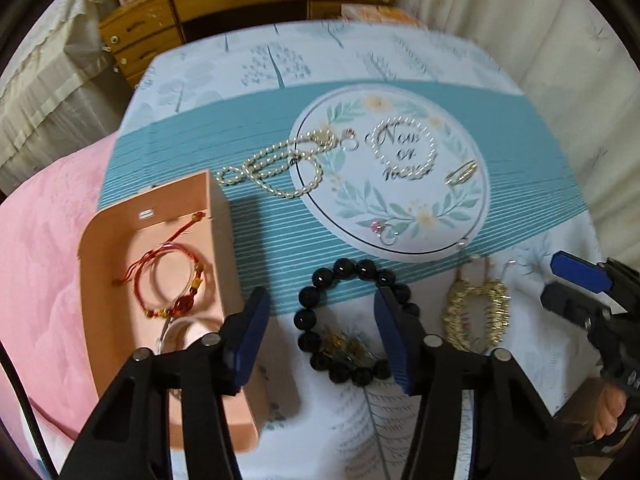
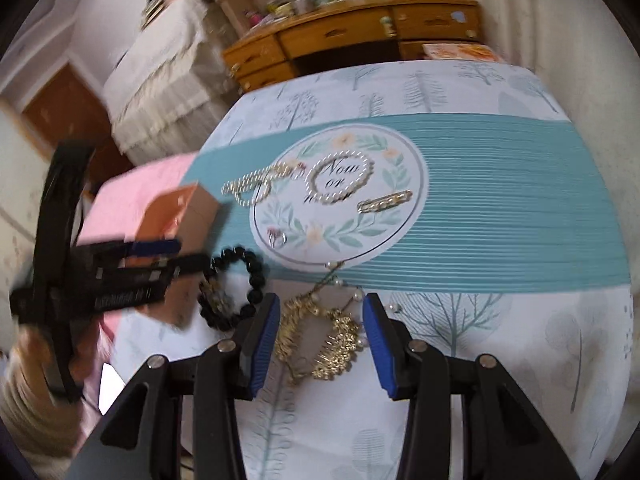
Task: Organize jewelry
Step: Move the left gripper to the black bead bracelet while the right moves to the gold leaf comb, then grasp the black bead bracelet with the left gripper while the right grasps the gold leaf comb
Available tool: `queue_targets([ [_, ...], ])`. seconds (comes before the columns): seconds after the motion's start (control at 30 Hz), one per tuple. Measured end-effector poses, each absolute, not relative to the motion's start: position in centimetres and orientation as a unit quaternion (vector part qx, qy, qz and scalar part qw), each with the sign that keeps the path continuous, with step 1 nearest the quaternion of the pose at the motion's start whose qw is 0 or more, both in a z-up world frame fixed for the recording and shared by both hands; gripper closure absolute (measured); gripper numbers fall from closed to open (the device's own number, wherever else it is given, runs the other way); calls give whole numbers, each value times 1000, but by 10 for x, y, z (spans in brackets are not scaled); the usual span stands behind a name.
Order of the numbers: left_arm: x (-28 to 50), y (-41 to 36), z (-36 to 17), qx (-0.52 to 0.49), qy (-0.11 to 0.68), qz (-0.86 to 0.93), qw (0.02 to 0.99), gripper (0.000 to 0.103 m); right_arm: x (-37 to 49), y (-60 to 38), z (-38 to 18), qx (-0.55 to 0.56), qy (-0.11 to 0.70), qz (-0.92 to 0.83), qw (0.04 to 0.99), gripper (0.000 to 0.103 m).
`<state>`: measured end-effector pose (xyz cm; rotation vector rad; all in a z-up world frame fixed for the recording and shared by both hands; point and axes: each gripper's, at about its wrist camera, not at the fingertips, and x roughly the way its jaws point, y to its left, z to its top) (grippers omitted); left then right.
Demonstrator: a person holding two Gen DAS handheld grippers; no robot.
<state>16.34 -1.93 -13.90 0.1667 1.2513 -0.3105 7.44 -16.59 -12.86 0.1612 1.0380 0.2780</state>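
Left wrist view shows us our left gripper (image 1: 322,320) pointing down over a black bead bracelet (image 1: 348,320) that lies on the patterned cloth (image 1: 540,208) of the table. Its jaws stand partly apart, one blue pad to the left of the ring of beads and the other over its right side, and we cannot tell whether either pad touches a bead. A small gold-coloured piece (image 1: 346,346) lies inside the ring. Just to the left stands an open pink box (image 1: 218,216) with a red cord bracelet (image 1: 168,280) and a clear bangle (image 1: 176,268) in it. Beyond the beads, a round printed disc (image 1: 472,216) carries a small pearl bracelet (image 1: 404,148), a gold clip (image 1: 462,172) and a ring with a pink stone (image 1: 384,234), while a long pearl necklace (image 1: 276,170) trails off its left edge onto the cloth. Near the necklace's far end lies another ring (image 1: 350,140). From the right wrist view, we see our right gripper (image 2: 320,316) held narrow to middling wide, tilted down over a pair of gold earrings (image 2: 320,340); the earrings lie between the blue pads, and the pads do not press on them. In that view the black beads lie just to the left of the earrings, and the left gripper shows as a dark blur beside the box. A wooden desk (image 2: 340,40) stands behind the table.
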Motion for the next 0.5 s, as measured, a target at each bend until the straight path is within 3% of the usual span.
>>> queue_targets([
  [0.17,179,-20,-154,94,602,-153,778,54,80,-149,-136,-49,472,172,863,60],
  [0.5,188,-31,-173,124,619,-183,754,54,90,-133,-161,-115,488,255,826,60],
])
